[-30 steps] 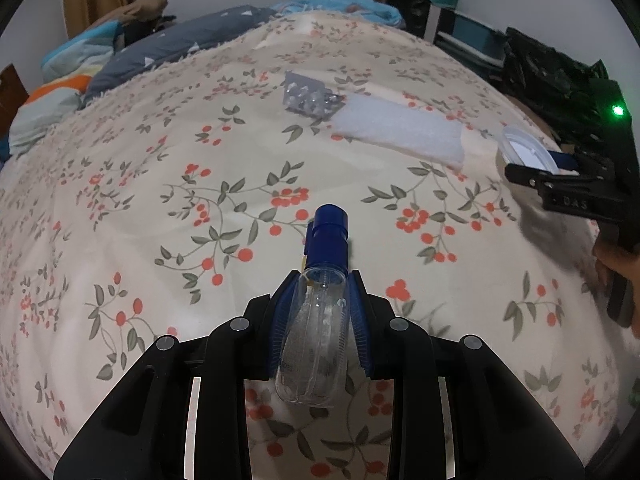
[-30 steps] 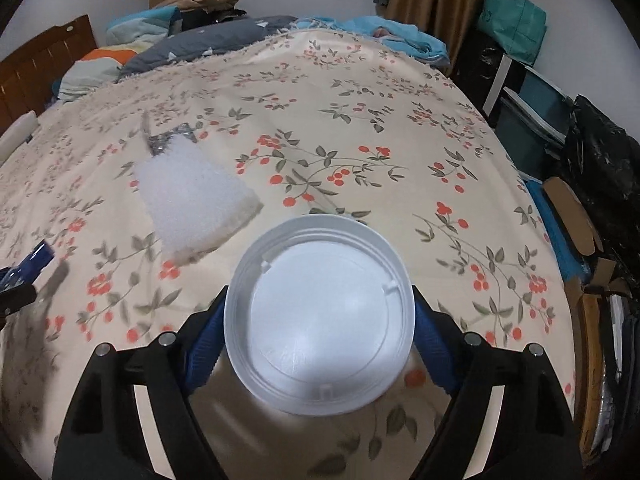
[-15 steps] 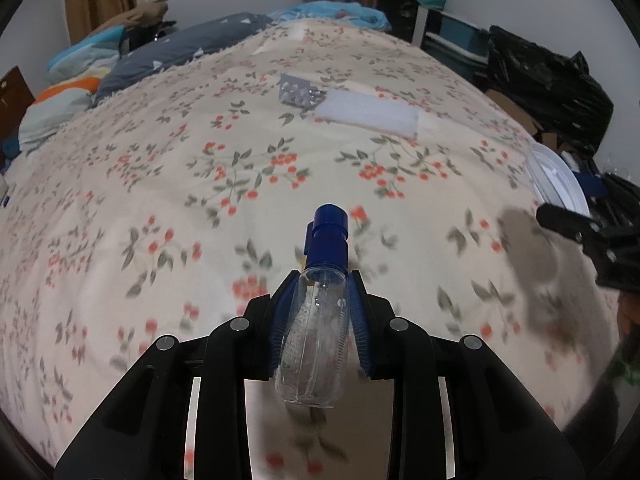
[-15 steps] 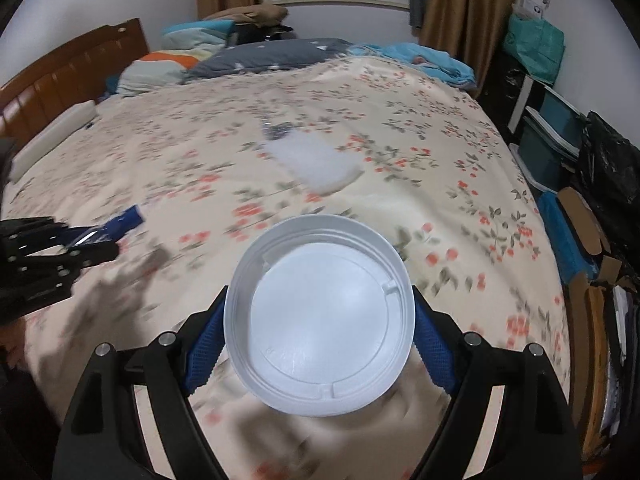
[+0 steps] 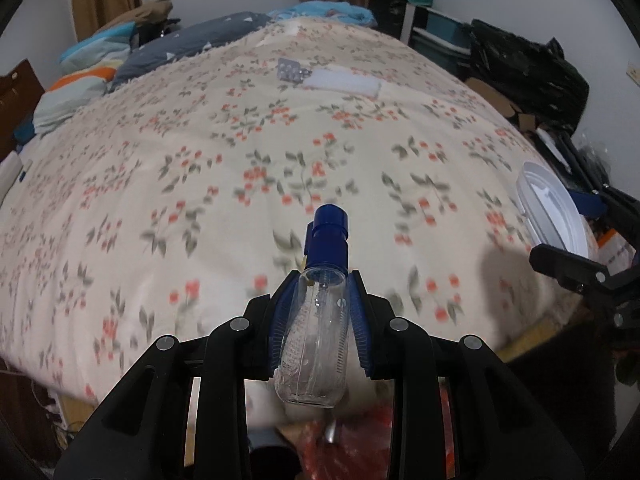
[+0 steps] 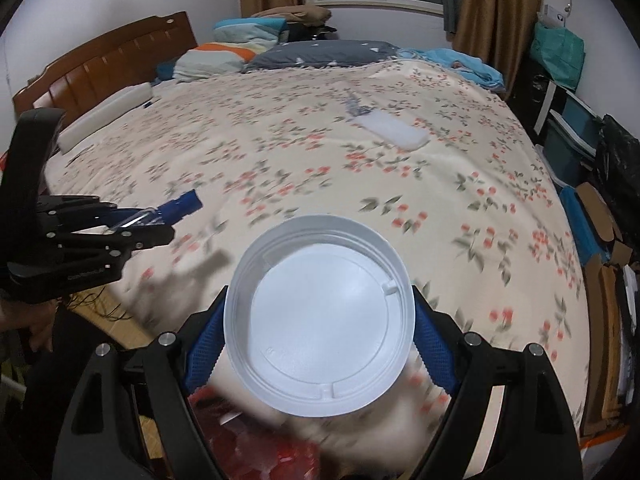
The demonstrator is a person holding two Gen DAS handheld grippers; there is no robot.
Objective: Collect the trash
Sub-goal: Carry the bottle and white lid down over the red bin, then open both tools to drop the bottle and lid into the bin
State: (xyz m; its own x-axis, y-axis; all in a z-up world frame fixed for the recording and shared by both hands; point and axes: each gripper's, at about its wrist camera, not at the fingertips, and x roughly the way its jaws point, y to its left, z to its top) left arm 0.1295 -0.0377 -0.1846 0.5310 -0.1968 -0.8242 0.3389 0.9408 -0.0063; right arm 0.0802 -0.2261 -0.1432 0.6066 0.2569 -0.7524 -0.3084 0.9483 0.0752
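While both grippers hang over the foot of the bed, each has a piece of trash in its grasp.

Spray bottle (image 5: 318, 320): clear plastic with a blue nozzle, lying lengthwise between the blue pads, nozzle pointing forward over the bedspread.
Left gripper (image 5: 318, 316): fingers closed in tight on the bottle's sides; from the right wrist view it shows at the left edge (image 6: 120, 228), the blue nozzle sticking out ahead of it.
White lid (image 6: 318, 314): round, shallow, its inner side facing the camera, tilted up.
Right gripper (image 6: 318, 332): fingers spread wide and pressed against the lid's rim on both sides; from the left wrist view it shows at the right edge (image 5: 576, 236), holding the lid edge-on.
Blister pack (image 5: 292, 70): silver, lying on the bedspread far up the bed, just beside the foam.
White foam sheet (image 5: 346, 82): flat on the bedspread, to the right of the blister pack.
Red bag (image 6: 256, 440): crinkled red plastic low in the frame, under both grippers, blurred.
Bedspread (image 5: 200, 160): cream with red berries and green leaves.
Black bag (image 5: 528, 68): beside the bed on the right.
Pillows (image 6: 240, 48): heaped at the wooden headboard (image 6: 108, 60).
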